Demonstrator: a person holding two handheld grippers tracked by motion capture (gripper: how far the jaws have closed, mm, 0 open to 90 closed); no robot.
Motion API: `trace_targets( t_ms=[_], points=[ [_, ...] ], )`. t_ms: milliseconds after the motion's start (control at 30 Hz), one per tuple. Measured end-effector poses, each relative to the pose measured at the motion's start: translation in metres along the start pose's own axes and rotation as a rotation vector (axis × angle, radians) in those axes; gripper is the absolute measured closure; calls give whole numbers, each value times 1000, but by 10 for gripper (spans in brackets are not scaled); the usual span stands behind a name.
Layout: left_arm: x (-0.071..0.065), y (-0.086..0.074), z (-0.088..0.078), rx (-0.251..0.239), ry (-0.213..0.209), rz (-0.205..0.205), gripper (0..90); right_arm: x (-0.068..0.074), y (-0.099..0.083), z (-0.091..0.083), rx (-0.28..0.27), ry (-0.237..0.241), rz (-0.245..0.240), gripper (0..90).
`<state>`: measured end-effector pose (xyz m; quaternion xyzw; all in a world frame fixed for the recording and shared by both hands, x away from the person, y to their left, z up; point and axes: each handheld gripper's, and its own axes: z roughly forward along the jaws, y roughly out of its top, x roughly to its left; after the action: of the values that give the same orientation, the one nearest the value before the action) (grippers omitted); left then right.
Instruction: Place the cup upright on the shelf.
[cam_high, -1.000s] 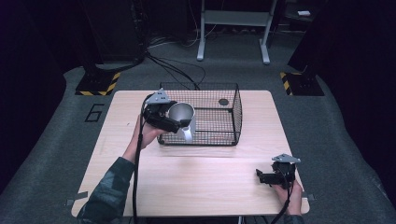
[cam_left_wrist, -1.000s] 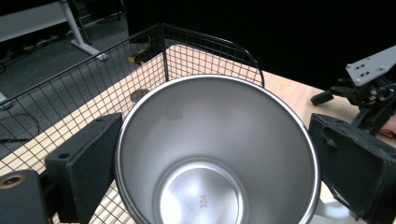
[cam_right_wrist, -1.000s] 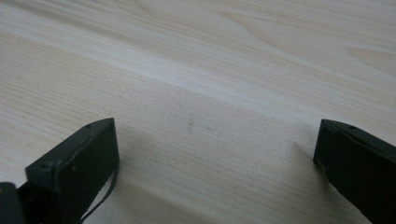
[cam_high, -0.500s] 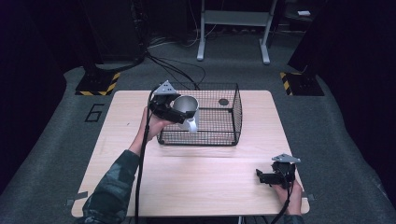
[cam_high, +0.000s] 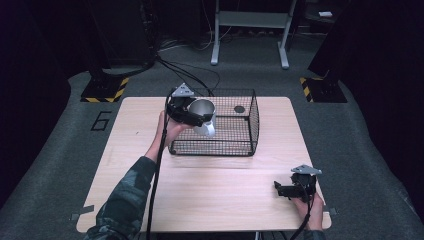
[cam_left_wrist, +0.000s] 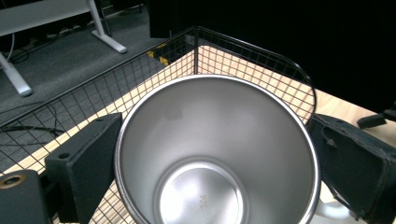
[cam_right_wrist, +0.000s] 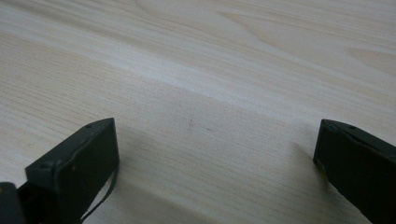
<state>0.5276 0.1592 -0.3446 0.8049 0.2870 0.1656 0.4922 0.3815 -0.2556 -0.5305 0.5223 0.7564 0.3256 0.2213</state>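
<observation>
While right tool (cam_high: 284, 189) rests wide (table), left tool (cam_high: 192, 116) carried clamped steel cup (cam_high: 202, 116) farther over wire basket (cam_high: 240, 145).

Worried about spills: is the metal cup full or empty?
Empty: the left gripper view looks straight into the metal cup held in the left tongs, and its bare shiny bottom shows.
</observation>
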Motion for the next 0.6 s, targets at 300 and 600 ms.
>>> trace_targets(
  t_ms=[300,600],
  points=[
    [7,1,19,25,30,-29,63,0,0,0,0,0,0,0],
    [8,-3,41,64,32,-50,63,0,0,0,2,0,0,0]
  ],
)
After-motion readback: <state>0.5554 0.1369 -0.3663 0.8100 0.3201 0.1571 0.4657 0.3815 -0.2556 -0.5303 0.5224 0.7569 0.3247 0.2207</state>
